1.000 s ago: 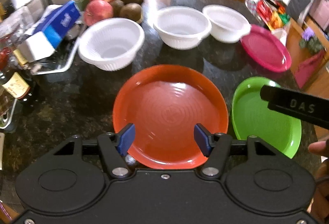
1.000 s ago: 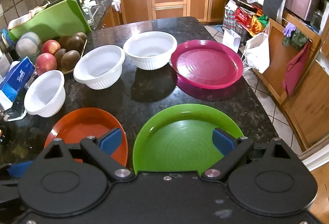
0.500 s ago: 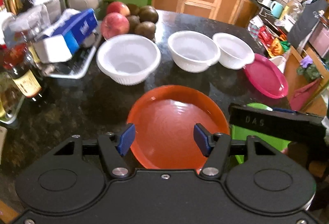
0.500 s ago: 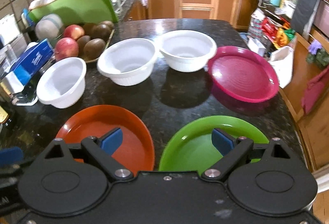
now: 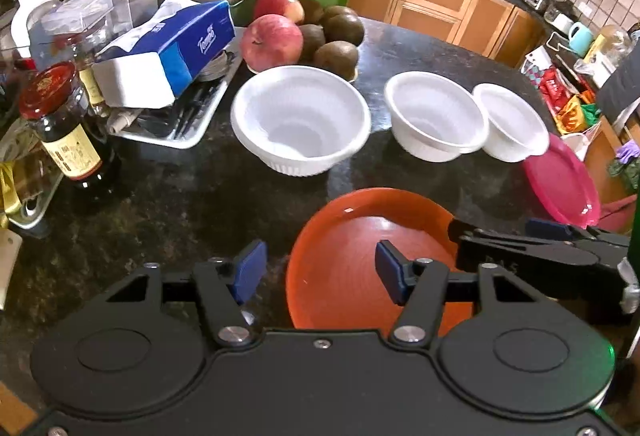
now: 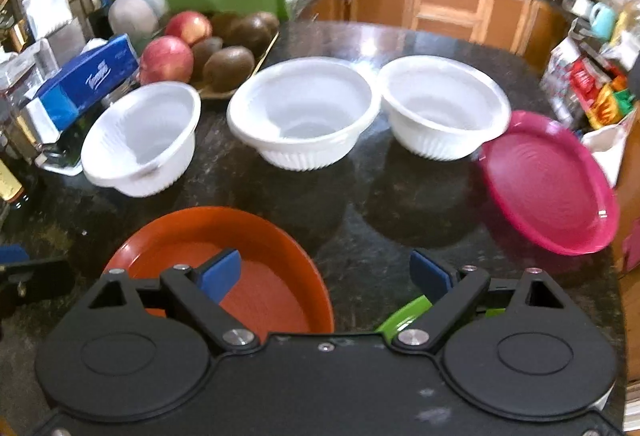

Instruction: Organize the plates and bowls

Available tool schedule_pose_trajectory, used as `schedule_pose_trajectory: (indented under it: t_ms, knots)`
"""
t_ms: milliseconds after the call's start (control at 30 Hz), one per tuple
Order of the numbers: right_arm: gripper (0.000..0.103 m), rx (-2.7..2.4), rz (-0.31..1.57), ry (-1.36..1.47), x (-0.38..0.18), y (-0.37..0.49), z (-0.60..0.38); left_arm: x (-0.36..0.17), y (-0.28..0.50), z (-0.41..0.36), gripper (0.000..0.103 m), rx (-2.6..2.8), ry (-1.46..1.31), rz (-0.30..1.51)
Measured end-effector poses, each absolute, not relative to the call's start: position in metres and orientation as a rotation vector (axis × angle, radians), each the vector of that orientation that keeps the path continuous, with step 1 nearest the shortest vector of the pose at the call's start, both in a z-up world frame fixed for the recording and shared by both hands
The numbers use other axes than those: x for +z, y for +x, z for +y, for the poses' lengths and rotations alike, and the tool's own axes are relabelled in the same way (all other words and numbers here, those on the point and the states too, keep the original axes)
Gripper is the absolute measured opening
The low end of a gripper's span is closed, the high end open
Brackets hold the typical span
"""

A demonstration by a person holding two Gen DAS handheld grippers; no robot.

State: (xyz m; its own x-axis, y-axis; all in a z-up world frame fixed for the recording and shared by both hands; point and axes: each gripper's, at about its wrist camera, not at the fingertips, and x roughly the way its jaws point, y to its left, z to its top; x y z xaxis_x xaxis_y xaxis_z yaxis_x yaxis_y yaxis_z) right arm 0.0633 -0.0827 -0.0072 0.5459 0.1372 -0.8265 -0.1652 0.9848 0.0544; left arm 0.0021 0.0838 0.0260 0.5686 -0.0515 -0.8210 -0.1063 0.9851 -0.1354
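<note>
Both sets of fingers gape wide, gripping nothing. The left gripper point(image 5: 318, 272) hovers over the orange plate's point(image 5: 352, 236) near edge; the right gripper point(image 6: 326, 276) hides most of the green plate point(image 6: 404, 316). Beyond, three white bowls point(image 6: 304, 115) line the bench point(image 6: 360, 228), and the pink plate point(image 6: 548, 187) overhangs its right side.

Black tool point(image 5: 318, 276), blue pads point(image 5: 250, 270), silver screws

The blue tissue pack point(image 5: 182, 43), lying on the metal tray at the left edge of the dark counter, carries white lettering that reads roughly "Tempo". The dark sauce bottle point(image 5: 72, 139) near it has a yellow label and an embossed red cap, both too small to read.
</note>
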Motion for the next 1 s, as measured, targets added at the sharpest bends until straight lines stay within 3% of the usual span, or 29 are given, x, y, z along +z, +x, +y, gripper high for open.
schedule_pose_trajectory:
  t_ms: [167,367,1000]
  knots:
    - [0.087,0.239,1.027,-0.053,-0.017,0.072,-0.082,0.01,0.008,0.083,0.059,0.05,-0.048,0.99]
    - [0.08,0.328,1.056,-0.086,-0.025,0.075,-0.083,-0.013,0.005,0.09,0.055,-0.008,-0.102,1.081]
    - [0.073,0.447,1.096,-0.116,-0.038,0.061,-0.065,-0.038,-0.003,0.074,0.054,-0.09,-0.094,1.124]
